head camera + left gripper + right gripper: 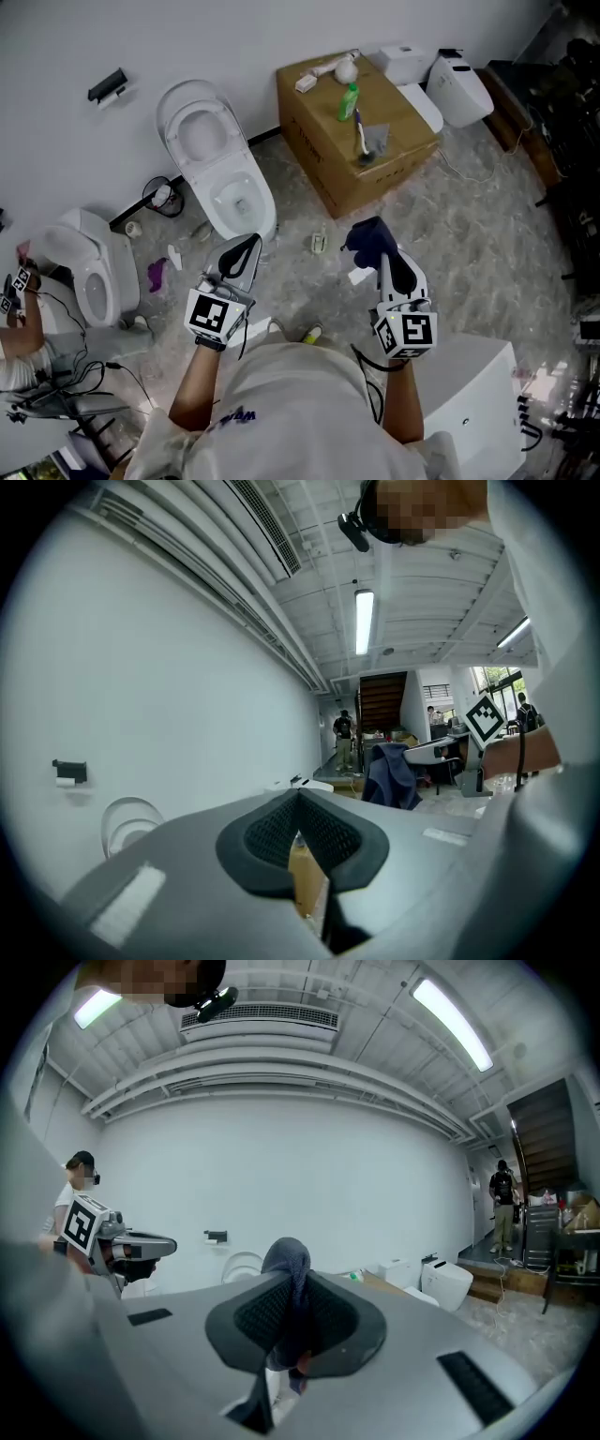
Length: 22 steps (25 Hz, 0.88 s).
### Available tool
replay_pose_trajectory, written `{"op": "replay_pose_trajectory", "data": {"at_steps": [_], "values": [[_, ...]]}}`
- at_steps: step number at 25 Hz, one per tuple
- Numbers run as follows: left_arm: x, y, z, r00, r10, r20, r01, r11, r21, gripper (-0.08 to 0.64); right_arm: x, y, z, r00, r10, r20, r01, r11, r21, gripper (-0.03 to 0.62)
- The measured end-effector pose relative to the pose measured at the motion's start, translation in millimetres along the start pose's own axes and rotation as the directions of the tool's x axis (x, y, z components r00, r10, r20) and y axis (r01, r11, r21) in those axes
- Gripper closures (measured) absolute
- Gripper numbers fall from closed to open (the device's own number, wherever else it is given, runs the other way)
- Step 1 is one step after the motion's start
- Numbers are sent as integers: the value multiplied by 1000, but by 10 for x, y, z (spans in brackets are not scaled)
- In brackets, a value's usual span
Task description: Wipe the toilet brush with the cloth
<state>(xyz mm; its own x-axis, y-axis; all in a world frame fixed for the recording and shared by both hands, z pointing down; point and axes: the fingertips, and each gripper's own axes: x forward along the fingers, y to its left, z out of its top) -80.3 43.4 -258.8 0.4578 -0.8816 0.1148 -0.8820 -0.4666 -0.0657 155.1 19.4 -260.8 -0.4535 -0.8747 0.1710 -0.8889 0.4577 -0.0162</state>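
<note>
Right gripper: jaws clenched on a dark blue cloth, which bunches above the tips and hangs below them. Left gripper: jaws pressed together, nothing between them, held apart from the cloth. The toilet brush lies on the cardboard box, well ahead of both grippers.

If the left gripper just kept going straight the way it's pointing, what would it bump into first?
Most likely the cardboard box: its brown side shows straight past the jaws of the left gripper in the left gripper view, with the open toilet off to the left. Depth is hard to judge.
</note>
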Motion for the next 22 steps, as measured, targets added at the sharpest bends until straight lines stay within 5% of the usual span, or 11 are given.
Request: {"op": "replay_pose_trajectory", "data": {"at_steps": [22], "values": [[143,-122,25,999,-51,-6,51,999,-1,563,4,-73,-68,1000,-3,-28,3,1000,2,558]]}}
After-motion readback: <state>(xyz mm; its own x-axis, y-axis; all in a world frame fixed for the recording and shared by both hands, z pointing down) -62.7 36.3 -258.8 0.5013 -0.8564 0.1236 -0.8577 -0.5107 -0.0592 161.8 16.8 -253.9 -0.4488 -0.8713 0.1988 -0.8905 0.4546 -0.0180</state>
